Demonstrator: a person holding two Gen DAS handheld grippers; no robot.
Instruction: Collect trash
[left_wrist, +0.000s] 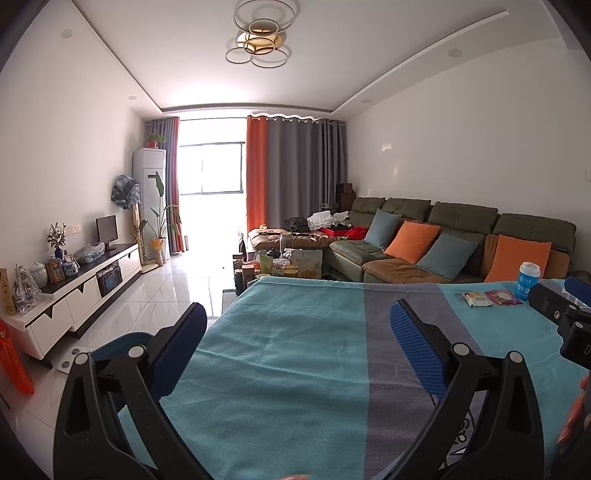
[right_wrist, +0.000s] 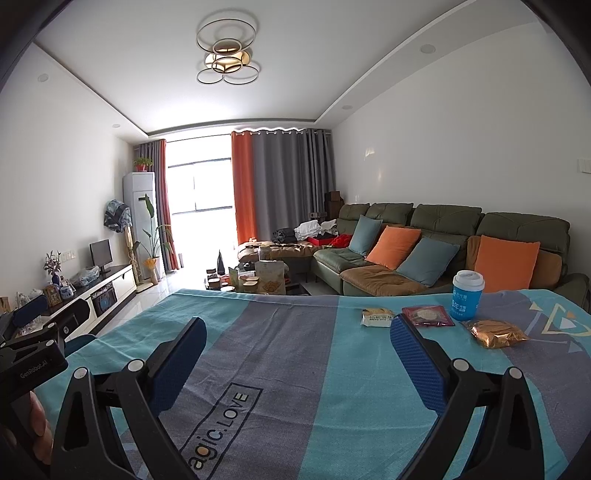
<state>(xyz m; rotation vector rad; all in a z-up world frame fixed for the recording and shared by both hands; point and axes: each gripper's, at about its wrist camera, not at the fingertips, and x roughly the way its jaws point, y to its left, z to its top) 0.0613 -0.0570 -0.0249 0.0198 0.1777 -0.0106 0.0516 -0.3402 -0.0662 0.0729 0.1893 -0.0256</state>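
On the teal and grey cloth (right_wrist: 288, 354) that covers the table lie a pale snack packet (right_wrist: 376, 317), a dark red packet (right_wrist: 427, 315) and a crumpled gold wrapper (right_wrist: 495, 333). A blue paper cup (right_wrist: 467, 295) with a white lid stands upright behind them. The pale packet (left_wrist: 476, 298), the red packet (left_wrist: 503, 297) and the cup (left_wrist: 528, 280) also show at the far right of the left wrist view. My right gripper (right_wrist: 297, 339) is open over the cloth, its right finger just short of the red packet. My left gripper (left_wrist: 297, 325) is open at the table's left edge, holding nothing.
A green sofa (right_wrist: 443, 243) with orange and blue cushions runs along the right wall. A low coffee table (right_wrist: 258, 282) crowded with snacks stands beyond the table. A white TV cabinet (left_wrist: 81, 288) lines the left wall, with tiled floor (left_wrist: 166, 291) between. A blue seat (left_wrist: 122, 343) sits below the left gripper.
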